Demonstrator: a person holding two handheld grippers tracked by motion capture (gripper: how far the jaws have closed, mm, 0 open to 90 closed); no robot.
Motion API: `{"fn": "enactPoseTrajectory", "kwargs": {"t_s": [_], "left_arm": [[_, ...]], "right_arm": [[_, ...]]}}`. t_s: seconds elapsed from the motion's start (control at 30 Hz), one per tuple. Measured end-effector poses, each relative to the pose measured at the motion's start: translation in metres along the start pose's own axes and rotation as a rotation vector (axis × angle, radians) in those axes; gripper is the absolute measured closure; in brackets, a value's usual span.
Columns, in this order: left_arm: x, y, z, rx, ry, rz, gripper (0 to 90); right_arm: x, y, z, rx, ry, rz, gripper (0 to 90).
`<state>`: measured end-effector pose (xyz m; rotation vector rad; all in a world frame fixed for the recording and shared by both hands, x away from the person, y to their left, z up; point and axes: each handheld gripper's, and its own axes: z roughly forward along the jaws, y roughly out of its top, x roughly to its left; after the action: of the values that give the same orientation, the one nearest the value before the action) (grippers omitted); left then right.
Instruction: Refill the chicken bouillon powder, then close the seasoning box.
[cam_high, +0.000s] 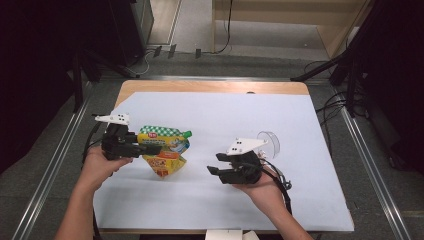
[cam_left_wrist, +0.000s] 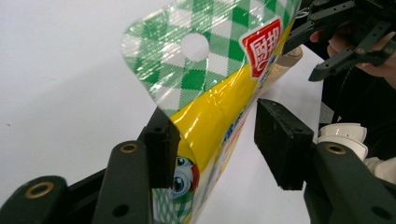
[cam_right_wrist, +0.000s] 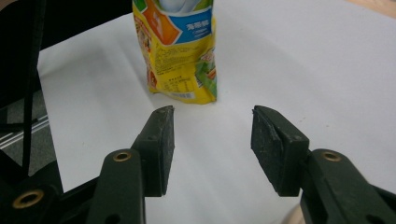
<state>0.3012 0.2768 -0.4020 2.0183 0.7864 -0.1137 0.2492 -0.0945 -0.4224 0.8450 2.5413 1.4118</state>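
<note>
Left hand-held gripper (cam_left_wrist: 212, 140) flanks pouch (cam_left_wrist: 219, 84) (red logo, characters illegible).

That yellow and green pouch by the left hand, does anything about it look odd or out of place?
Nothing looks spilled or torn. The pouch stands on the white sheet, its checked top leaning between the left gripper pads, one touching, one apart.

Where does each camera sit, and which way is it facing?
High view: above the person's side, looking forward and down on the white table; both forearms, left hand-held gripper, right hand-held gripper.
Left gripper view: along its open jaws at the green-checked yellow pouch between them, right pad clear.
Right gripper view: along its open jaws toward the pouch.
All three share the pouch.
</note>
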Motion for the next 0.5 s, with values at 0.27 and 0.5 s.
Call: {"fn": "enactPoseTrajectory", "kwargs": {"t_s": [0.27,0.5], "left_arm": [[0.003,-0.003,-0.019,-0.014,0.023,0.001,46.6],[0.008,-0.009,-0.031,-0.008,0.05,-0.018,46.4]], "right_arm": [[-0.01,0.003,-0.01,-0.009,-0.013,0.022,51.6],[-0.015,0.009,-0.017,-0.004,-0.02,0.016,52.3]]}}
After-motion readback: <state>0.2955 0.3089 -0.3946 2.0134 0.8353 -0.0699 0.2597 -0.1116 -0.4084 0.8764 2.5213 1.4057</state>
